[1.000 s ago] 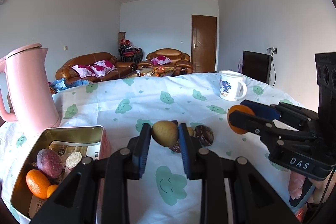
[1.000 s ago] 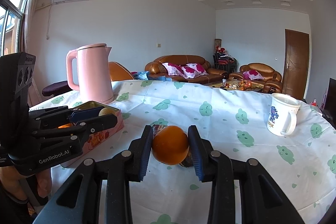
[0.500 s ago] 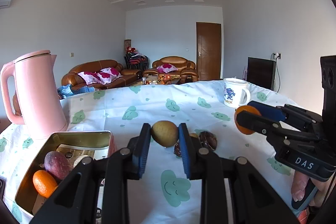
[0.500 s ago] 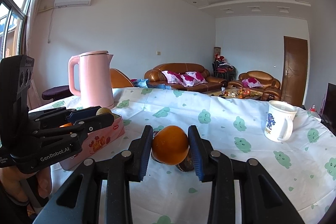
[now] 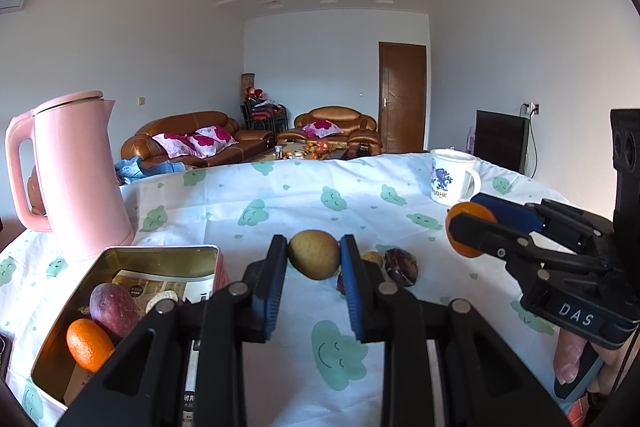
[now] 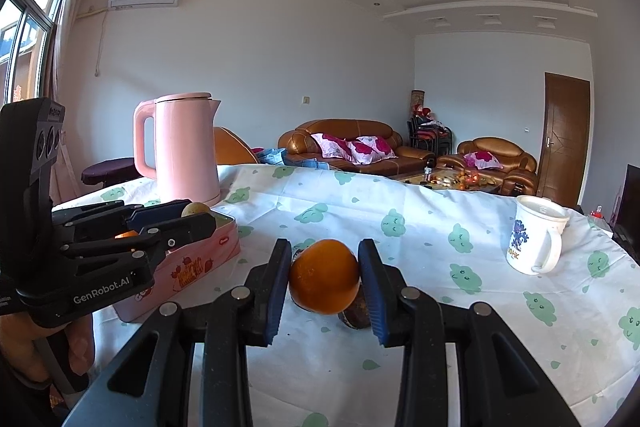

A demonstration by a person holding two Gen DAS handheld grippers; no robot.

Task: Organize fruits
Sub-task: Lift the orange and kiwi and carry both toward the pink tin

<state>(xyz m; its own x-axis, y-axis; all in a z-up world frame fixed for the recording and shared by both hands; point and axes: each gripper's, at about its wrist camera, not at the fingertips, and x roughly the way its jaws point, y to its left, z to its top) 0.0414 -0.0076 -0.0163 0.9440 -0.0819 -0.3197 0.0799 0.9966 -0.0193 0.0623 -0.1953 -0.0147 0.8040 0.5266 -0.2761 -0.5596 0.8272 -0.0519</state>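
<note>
Nearest, the left gripper (image 5: 314, 259) is clenched on a yellow-brown fruit (image 5: 314, 254) held above the tablecloth (image 5: 280, 203), and the right gripper (image 6: 324, 277) is clenched on an orange (image 6: 324, 275). Just left of them, the open tin (image 5: 168, 253) holds a purple fruit (image 5: 113, 308), a small orange (image 5: 89, 343), a pale slice and printed paper. Farther back, two dark fruits (image 5: 401, 266) lie on the cloth, then a pink kettle (image 5: 76, 179) and a white mug (image 5: 452, 177), contents unseen.

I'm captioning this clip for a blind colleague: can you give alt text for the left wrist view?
The left gripper is shut on a yellow-brown fruit above a cloud-print tablecloth. To its left, an open tin holds an orange and a purple fruit beside a pink kettle; at right, the right gripper holds an orange near a white mug.
</note>
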